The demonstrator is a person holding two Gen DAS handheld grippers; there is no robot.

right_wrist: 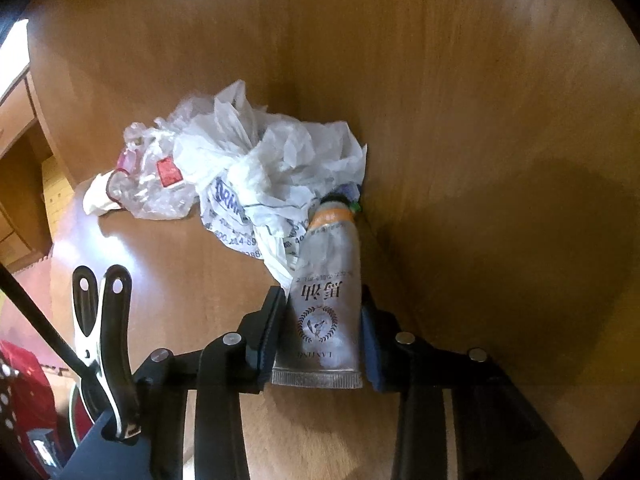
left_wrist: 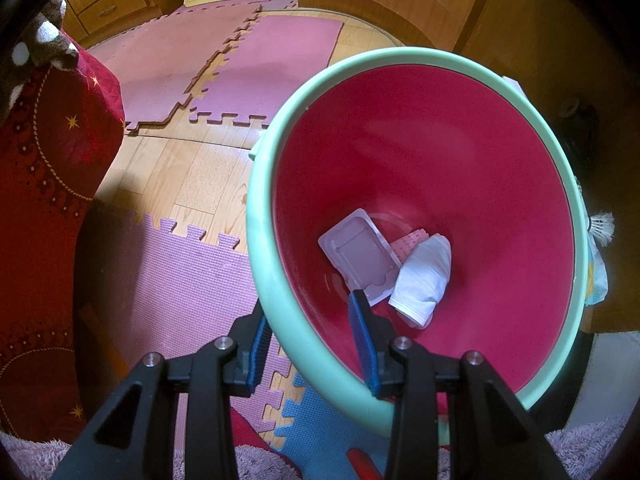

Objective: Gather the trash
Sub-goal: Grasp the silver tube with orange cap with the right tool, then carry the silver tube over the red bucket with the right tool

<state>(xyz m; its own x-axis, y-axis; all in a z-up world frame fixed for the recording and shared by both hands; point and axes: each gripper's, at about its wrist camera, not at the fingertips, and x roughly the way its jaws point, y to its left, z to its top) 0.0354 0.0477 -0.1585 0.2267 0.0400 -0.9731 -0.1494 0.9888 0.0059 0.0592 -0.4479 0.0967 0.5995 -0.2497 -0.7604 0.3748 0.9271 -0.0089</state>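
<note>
A red basin (left_wrist: 420, 152) with a mint-green rim hangs tilted over the floor. My left gripper (left_wrist: 310, 308) is shut on its near rim, one finger outside and one inside. In the basin lie a clear plastic tray (left_wrist: 358, 256), a crumpled white mask (left_wrist: 424, 276) and a pink slip (left_wrist: 410, 242). In the right wrist view, a silver tube (right_wrist: 326, 304) with an orange neck lies on a wooden tabletop (right_wrist: 180, 264). My right gripper (right_wrist: 322, 296) is shut on the tube, pads against both of its sides. Behind it sit crumpled white bags (right_wrist: 272, 172) and clear wrap (right_wrist: 152, 176).
A wooden wall (right_wrist: 460, 120) rises right behind the trash pile. A black and silver clamp (right_wrist: 104, 320) sits on my right gripper's left side. Purple foam mats (left_wrist: 188, 280), a red cushion (left_wrist: 48, 184), a shuttlecock (left_wrist: 602, 226) and wooden cabinets (left_wrist: 108, 0) surround the basin.
</note>
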